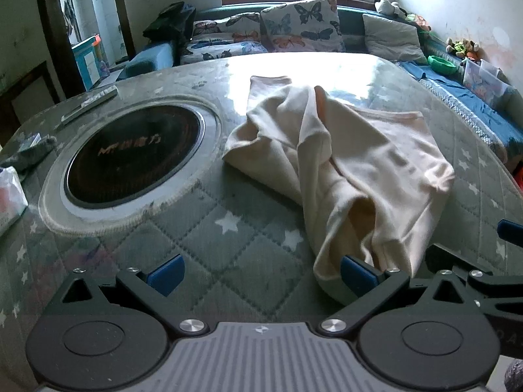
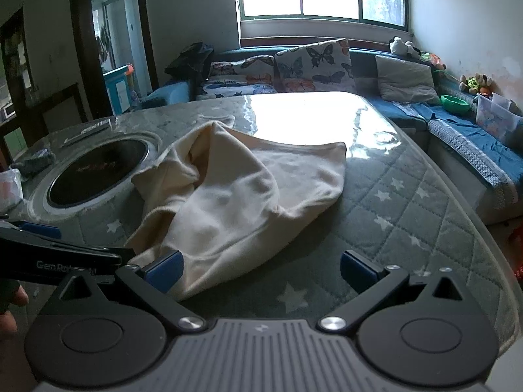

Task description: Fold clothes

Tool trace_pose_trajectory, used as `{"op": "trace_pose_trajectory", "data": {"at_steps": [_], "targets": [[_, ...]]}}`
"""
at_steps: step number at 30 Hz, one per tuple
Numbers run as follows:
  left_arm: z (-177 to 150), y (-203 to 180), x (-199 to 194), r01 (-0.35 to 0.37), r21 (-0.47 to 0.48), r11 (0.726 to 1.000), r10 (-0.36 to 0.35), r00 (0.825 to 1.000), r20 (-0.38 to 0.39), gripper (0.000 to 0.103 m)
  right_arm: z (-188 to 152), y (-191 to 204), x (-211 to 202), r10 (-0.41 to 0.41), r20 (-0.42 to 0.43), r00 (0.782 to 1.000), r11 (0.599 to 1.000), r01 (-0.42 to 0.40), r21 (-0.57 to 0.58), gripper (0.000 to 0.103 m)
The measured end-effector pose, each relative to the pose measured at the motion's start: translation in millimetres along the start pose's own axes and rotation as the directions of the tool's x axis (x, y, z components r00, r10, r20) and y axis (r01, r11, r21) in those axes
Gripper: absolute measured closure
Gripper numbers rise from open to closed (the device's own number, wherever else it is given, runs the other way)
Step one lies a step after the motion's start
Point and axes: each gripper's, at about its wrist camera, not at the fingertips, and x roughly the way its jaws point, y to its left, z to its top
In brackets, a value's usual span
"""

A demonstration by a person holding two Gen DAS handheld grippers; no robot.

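A cream garment (image 1: 343,163) is lying rumpled on the quilted, star-patterned bench (image 1: 228,248), just beside the round black cooktop (image 1: 134,153) at its 9 o'clock. The left tongs (image 1: 261,276) are standing wide apart and gripping nothing, the garment's near hem lying at their 2 o'clock against the right pad. The right tongs (image 2: 261,269) are gaping too, empty, with the cloth at their 11 o'clock, touching the left pad.
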Motion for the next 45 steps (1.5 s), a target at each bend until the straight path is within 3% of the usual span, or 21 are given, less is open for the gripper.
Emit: {"op": "trace_pose_trajectory", "data": {"at_steps": [13,25,34,40,42,44,45], "targets": [[27,-1,16,0.003,0.023,1.0,-0.003,1.0,0.001,0.0,27,-5,22,0.028,0.0,1.0,1.0,-0.028,-0.001,0.001],[51,5,36,0.022,0.017,1.0,-0.022,1.0,-0.018,0.0,64,-11,58,0.047,-0.009,0.999,0.997,-0.047,-0.064,0.014],[69,21,37,-0.005,-0.012,1.0,0.005,1.0,0.005,0.0,105,-14,110,0.133,-0.039,0.99,0.983,-0.136,-0.122,0.029],[76,35,40,-0.028,-0.045,0.999,0.028,1.0,0.002,0.0,123,-5,152,0.222,-0.096,0.97,0.964,-0.233,-0.124,0.038],[79,38,41,-0.033,-0.054,0.998,0.034,0.999,0.004,0.0,124,-1,164,0.237,-0.112,0.965,0.959,-0.251,-0.132,0.045],[83,40,41,-0.033,-0.059,0.998,0.033,0.999,0.007,0.0,124,1,174,0.263,-0.133,0.955,0.952,-0.28,-0.126,0.07],[86,39,42,-0.028,-0.057,0.998,0.028,1.0,0.011,0.0,124,1,178,0.276,-0.143,0.95,0.948,-0.294,-0.122,0.077]]}}
